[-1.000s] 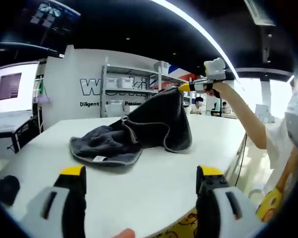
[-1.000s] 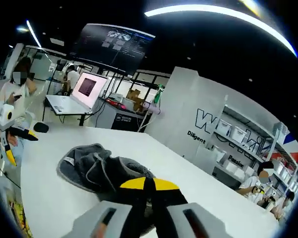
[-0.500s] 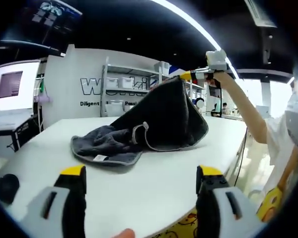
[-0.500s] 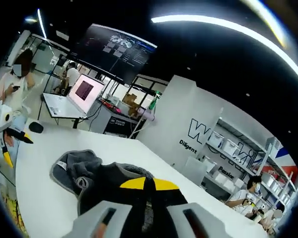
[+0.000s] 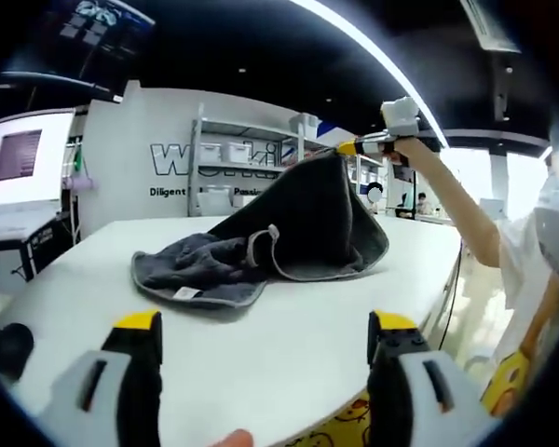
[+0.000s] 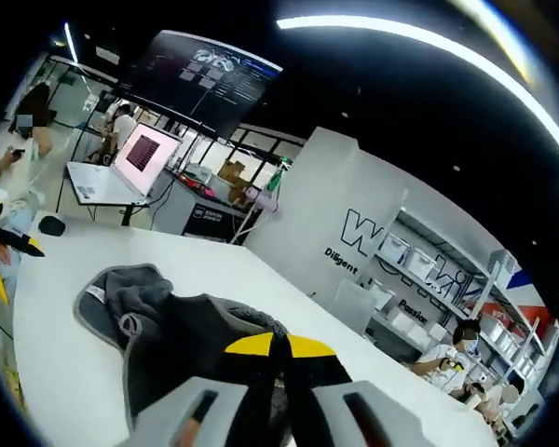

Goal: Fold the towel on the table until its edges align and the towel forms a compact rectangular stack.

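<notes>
Right hand-held gripper (image 5: 347, 149) holds 1 edge of the dark grey towel (image 5: 261, 242) high above the white surface (image 5: 289, 345), jaws closed on the fabric; in the right gripper view the cloth is wedged between the 2 yellow-tipped jaws of that gripper (image 6: 279, 346) and drapes away toward a bunched heap at far left.

Vs. 1 s ago, the lifted edge has gone up and the hanging panel has spread much wider; since 0.5 s ago it has barely changed, w/ the top dipping slightly. The towel's low end stays crumpled on the surface, white label (image 5: 181, 292) showing near its front hem.

Left hand-held gripper (image 5: 261, 345) hovers near the surface's front edge, jaws wide apart, holding nothing, well apart from the towel.

Read: the cloth is being shaken out, not yet folded. No edges align; approx. at the start of the job. Next likely needs the left gripper to take a 2nd corner so the towel can be laid flat. Risk: 1-point grip lets the cloth twist or bunch again.
</notes>
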The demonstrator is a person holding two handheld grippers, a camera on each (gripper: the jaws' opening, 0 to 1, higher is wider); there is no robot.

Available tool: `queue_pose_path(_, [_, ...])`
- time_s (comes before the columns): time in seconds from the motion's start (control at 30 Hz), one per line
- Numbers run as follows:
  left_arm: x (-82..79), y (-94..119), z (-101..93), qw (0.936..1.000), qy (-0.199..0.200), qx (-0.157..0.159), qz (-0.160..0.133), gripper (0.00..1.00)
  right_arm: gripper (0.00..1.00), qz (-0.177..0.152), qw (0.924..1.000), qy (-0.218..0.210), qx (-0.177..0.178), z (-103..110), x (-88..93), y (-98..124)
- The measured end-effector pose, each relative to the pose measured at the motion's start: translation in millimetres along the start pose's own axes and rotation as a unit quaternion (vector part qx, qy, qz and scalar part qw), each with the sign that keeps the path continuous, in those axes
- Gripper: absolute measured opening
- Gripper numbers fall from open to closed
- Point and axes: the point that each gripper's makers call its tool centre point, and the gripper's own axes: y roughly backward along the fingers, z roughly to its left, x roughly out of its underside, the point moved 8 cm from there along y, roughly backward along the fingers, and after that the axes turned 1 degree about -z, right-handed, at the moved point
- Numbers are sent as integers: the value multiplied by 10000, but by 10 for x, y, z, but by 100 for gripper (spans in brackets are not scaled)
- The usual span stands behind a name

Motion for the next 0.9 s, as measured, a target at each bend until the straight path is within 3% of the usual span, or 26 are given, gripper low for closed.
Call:
queue_pose_path(0.37, [36, -35, -2, 10000, 39, 1, 60, 96, 3, 775, 9959, 129, 447, -379, 410, -362])
queue_pose_path(0.9, [43, -25, 50, 9999, 77, -79, 108, 96, 3, 1813, 9823, -166, 449, -531, 1191, -959])
